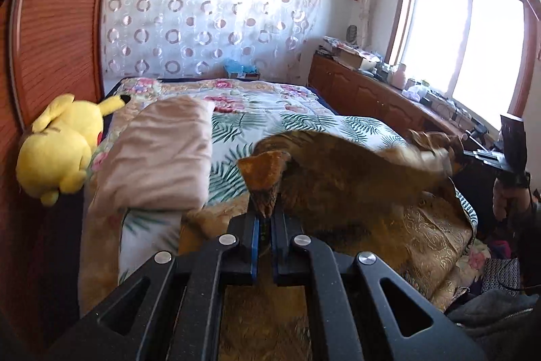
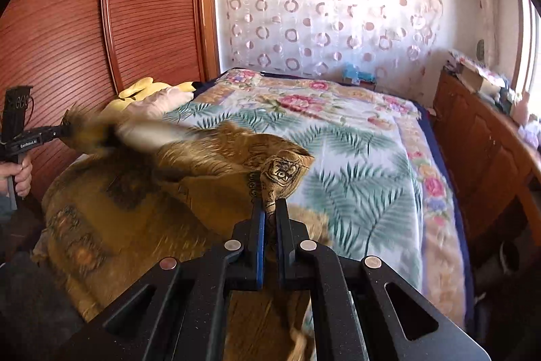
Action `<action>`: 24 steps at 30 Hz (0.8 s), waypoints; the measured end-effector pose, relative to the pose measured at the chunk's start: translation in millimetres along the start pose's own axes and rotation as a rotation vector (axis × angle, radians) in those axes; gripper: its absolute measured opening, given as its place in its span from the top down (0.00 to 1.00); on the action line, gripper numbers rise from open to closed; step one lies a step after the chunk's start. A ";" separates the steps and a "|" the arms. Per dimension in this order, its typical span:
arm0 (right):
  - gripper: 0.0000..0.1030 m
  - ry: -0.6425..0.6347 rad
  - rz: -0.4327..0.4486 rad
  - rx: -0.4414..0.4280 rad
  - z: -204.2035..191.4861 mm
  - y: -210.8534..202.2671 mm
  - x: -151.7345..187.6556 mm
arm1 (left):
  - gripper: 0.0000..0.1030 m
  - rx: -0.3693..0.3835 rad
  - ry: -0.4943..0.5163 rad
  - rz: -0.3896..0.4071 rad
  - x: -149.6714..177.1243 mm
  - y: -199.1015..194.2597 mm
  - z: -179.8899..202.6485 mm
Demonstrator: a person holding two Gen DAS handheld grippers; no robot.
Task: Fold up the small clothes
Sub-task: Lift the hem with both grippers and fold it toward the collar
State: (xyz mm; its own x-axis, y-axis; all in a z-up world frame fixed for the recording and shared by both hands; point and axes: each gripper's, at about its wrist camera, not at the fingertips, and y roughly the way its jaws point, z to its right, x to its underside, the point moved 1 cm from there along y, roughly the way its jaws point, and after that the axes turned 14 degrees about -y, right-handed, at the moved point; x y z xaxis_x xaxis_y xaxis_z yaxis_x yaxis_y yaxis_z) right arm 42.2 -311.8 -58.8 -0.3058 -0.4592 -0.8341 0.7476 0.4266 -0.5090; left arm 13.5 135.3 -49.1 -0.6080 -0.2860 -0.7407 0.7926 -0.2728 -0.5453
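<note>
A brown and gold patterned cloth (image 1: 338, 171) (image 2: 209, 151) is held up over the bed by two corners, and its lower part drapes on the bed's near end. My left gripper (image 1: 265, 208) is shut on one corner, which sticks up past the fingers. In the right wrist view, my right gripper (image 2: 269, 208) is shut on the other corner. The raised edge of the cloth runs between the two and is blurred. Each gripper also shows in the other's view, held by a hand: the right gripper (image 1: 456, 155) at far right, the left gripper (image 2: 62, 131) at far left.
The bed carries a quilt (image 1: 304, 110) (image 2: 355, 141) with a flower and palm-leaf print. A folded pink blanket (image 1: 159, 154) and a yellow plush toy (image 1: 61, 144) lie along its left side, against a wooden wardrobe (image 2: 67, 32). A cluttered wooden cabinet (image 1: 365, 90) runs under the window.
</note>
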 end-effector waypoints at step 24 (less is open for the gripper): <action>0.85 0.027 -0.091 -0.016 4.9 -37.9 18.6 | 0.47 -0.091 -0.025 0.022 14.8 -22.3 -32.2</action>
State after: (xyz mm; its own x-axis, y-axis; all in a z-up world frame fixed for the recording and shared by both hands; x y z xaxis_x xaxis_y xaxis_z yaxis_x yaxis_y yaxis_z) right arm 11.2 -340.3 -54.0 -0.3881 -0.4759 -0.7893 0.7066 0.3961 -0.5863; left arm -11.7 166.7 -60.5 -0.5903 -0.3141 -0.7436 0.8062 -0.1821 -0.5630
